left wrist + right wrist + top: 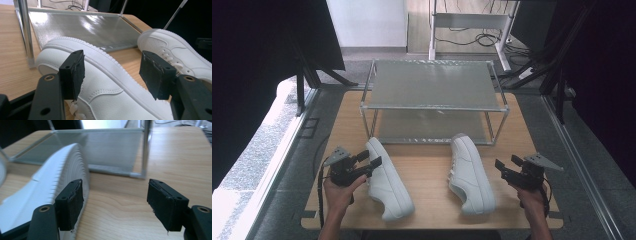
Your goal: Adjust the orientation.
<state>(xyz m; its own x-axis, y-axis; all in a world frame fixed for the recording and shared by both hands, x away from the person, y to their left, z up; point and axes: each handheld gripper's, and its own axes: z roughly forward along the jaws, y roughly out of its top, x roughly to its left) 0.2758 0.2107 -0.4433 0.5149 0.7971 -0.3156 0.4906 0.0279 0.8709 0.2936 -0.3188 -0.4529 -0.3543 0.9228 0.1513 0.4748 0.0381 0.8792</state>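
The wooden table [427,172] carried a two-tier metal shoe rack [432,85] at its twelve o'clock end, both shelves bare and silvery. In front of the rack lay two white sneakers. The left sneaker [387,177] sat at about eight o'clock of the table's middle, its heel toward the rack and its toe pointing to five o'clock. The right sneaker [469,172] lay at about four o'clock, on its side with its ribbed sole turned toward three o'clock — well apart from its partner.

The left gripper [368,161], held in the person's left hand [339,192], was at nine o'clock of the left sneaker, its jaws spread wide. In the left gripper view the left sneaker [105,82] ran between the two pads, neither pad pressing on it.

The right gripper [506,166], in the right hand [532,197], stood at three o'clock of the right sneaker — jaws likewise wide apart. In the right gripper view the sole of the right sneaker [62,170] rose just beside one pad, with bare wood between the jaws.
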